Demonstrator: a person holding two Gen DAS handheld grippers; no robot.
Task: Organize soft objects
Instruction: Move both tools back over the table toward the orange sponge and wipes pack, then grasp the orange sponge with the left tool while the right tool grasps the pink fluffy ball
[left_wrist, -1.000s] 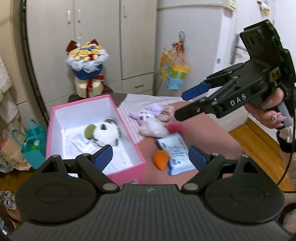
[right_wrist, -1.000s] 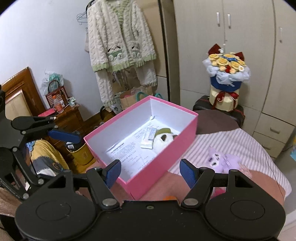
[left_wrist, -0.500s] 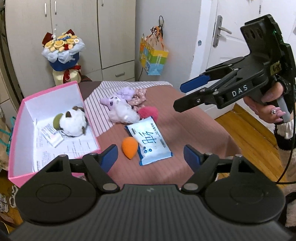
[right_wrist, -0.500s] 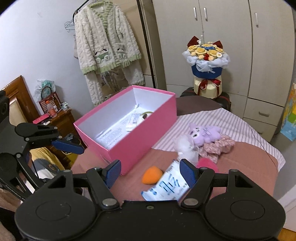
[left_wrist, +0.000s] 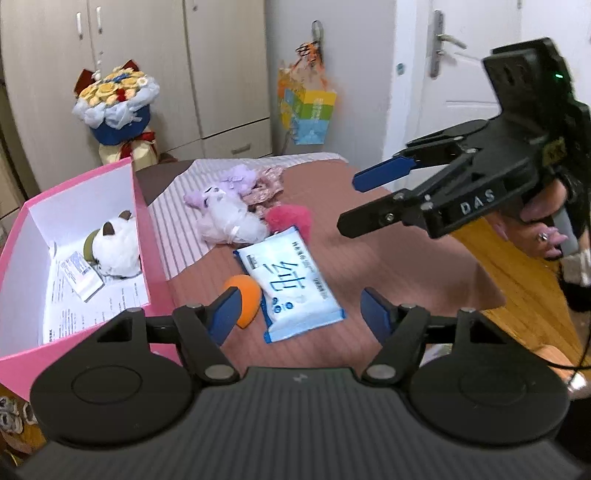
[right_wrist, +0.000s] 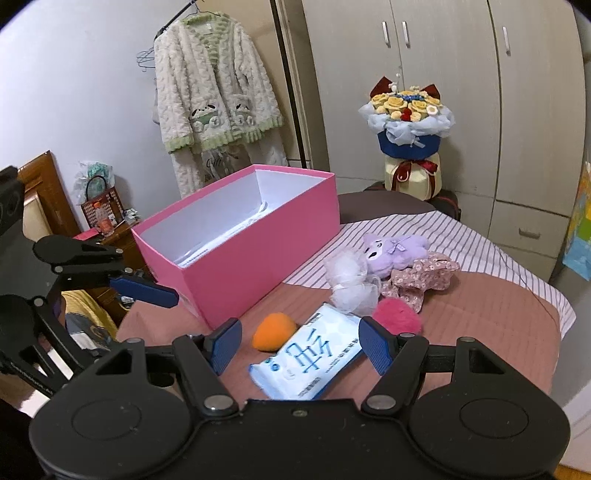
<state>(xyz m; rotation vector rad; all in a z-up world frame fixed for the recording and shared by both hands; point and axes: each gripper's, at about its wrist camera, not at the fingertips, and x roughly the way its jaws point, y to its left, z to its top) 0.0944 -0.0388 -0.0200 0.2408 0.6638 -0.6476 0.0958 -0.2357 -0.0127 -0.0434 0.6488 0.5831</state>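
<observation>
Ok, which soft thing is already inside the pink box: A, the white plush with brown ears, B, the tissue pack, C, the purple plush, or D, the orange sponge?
A: the white plush with brown ears lies inside the pink box, on the papers there, while the other three lie outside it on the bedspread.

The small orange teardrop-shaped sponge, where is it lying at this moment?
The small orange teardrop-shaped sponge lies on the brown bedcover, between the pink cardboard box and the white-and-blue tissue pack, touching the pack's edge in the left wrist view.
</observation>
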